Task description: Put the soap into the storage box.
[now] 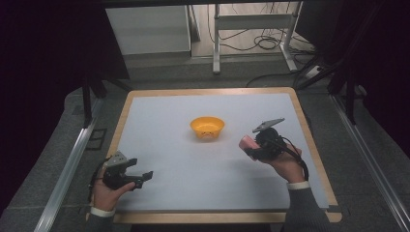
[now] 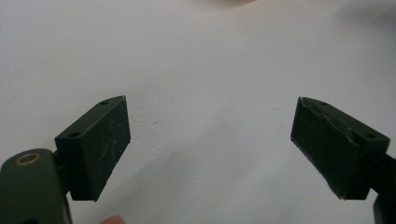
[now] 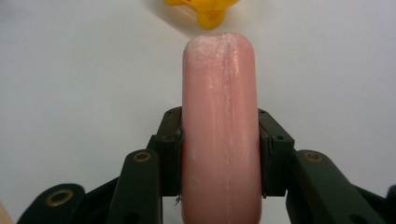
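Over the table from the high view, we carry a pink sausage-like piece (image 1: pixel 246 142) in our right gripper (image 1: pixel 251 147), lifted off the white mat (image 1: pixel 193 164) and just right of the yellow bowl (image 1: pixel 207 127). Our left gripper (image 1: pixel 140 178) rests near the front left corner, well apart from both. If we let go too soon, we judge the piece could strike the bowl's rim and roll away across the mat.

Along the left gripper view, our jaws stand wide apart with bare mat (image 2: pixel 201 70) between them, holding nothing.

Along the right gripper view, both pads clamp the pink piece (image 3: pixel 219 130) at its sides. It looks smooth, rounded at the tip and faintly scuffed with whitish streaks, and much of its length sticks out past the pads. Such a slick skin could slide or pivot in the grip, we think, if we tilt it. The bowl (image 3: pixel 201 9) lies straight ahead.
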